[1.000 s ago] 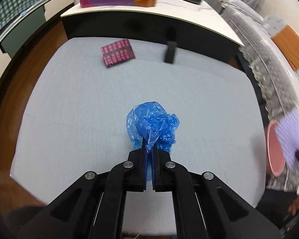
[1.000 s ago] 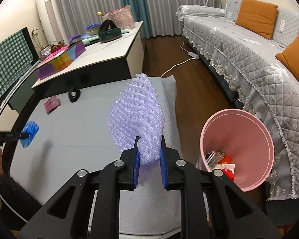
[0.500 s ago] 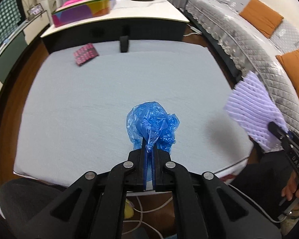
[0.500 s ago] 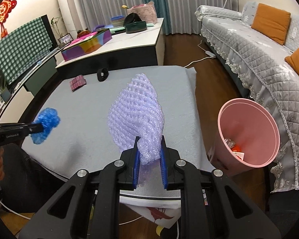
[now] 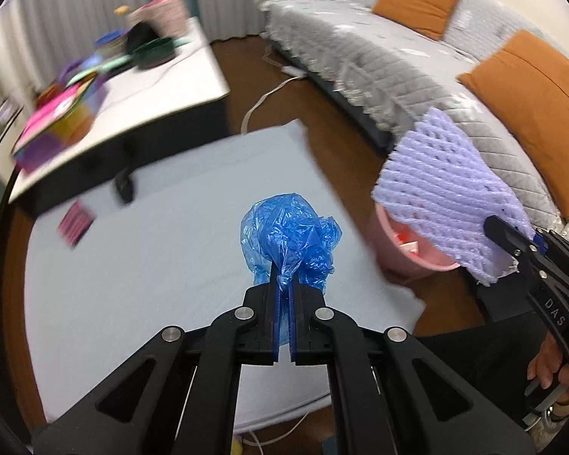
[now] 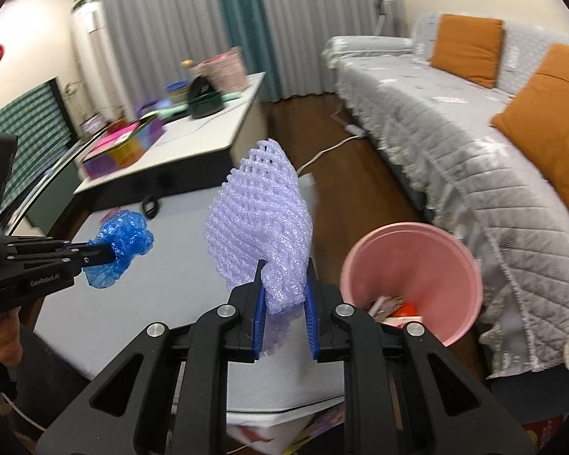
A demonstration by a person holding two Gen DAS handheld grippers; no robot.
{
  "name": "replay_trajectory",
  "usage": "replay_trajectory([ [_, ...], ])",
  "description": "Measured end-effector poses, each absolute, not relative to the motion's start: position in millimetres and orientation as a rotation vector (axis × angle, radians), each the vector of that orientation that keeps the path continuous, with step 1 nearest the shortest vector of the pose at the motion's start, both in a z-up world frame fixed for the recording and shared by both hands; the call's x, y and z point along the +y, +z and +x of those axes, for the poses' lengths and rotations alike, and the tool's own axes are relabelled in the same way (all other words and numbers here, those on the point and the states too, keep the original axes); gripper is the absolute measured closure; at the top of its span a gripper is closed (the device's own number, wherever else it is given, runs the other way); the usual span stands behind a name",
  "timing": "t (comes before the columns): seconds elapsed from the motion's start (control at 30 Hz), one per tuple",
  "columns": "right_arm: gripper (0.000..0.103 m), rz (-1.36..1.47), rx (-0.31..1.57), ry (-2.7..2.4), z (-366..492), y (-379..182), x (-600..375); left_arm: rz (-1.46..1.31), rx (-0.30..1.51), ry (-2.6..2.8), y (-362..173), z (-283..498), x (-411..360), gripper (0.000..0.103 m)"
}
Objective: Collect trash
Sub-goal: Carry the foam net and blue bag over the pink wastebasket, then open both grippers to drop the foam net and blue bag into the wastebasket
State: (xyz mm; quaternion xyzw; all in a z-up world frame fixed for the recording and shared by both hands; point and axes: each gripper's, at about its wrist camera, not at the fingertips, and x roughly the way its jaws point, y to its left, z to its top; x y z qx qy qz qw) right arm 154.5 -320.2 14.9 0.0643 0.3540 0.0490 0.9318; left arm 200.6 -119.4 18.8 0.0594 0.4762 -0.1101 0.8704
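My left gripper (image 5: pixel 283 290) is shut on a crumpled blue plastic bag (image 5: pixel 290 237), held above the grey-covered table (image 5: pixel 151 250); the bag also shows in the right wrist view (image 6: pixel 119 244). My right gripper (image 6: pixel 283 295) is shut on a lilac foam fruit net (image 6: pixel 260 223), which shows in the left wrist view (image 5: pixel 447 197) in front of the pink trash bin (image 5: pixel 426 254). The bin (image 6: pixel 409 261) stands on the floor right of the table, with some trash inside.
A pink patterned packet (image 5: pixel 75 223) and a black object (image 5: pixel 124 185) lie at the table's far side. Behind it stands a white cabinet (image 5: pixel 163 91) with a colourful box (image 5: pixel 62 121). A grey sofa (image 6: pixel 455 129) with orange cushions is on the right.
Both grippers have swung right toward the pink bin, still holding their items. The bin now shows in the left wrist view behind the foam net.
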Motion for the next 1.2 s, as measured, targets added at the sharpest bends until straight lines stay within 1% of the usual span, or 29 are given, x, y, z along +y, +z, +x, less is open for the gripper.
replay_trajectory([
  [0.23, 0.085, 0.2, 0.731, -0.057, 184.7, 9.1, -385.7, 0.19, 1.021, -0.375, 3.5, 248.2, -218.2, 0.1],
  [0.4, 0.085, 0.265, 0.771, -0.159, 201.1, -21.0, -433.9, 0.22, 1.058, -0.448, -18.7, 271.4, -271.5, 0.1],
  [0.53, 0.085, 0.281, 0.805, -0.2, 210.5, -36.8, -453.4, 0.243, 1.077, -0.484, -36.9, 284.7, -305.5, 0.1],
  [0.73, 0.085, 0.273, 0.858, -0.222, 226.3, -57.8, -464.4, 0.255, 1.107, -0.494, -60.2, 302.6, -331.1, 0.1],
  [1.0, 0.084, 0.278, 0.925, -0.265, 239.3, -77.6, -476.6, 0.276, 1.158, -0.47, -94.8, 324.9, -345.5, 0.1],
  [1.1, 0.081, 0.281, 0.95, -0.28, 243.7, -84.2, -481.2, 0.294, 1.171, -0.463, -107.6, 330.6, -351.2, 0.1],
  [1.17, 0.08, 0.279, 0.965, -0.301, 246.7, -88.4, -484.6, 0.321, 1.185, -0.451, -115.7, 333.2, -355.0, 0.097],
  [1.2, 0.071, 0.273, 0.975, -0.32, 248.4, -91.0, -486.3, 0.329, 1.188, -0.436, -118.0, 334.4, -355.8, 0.083],
])
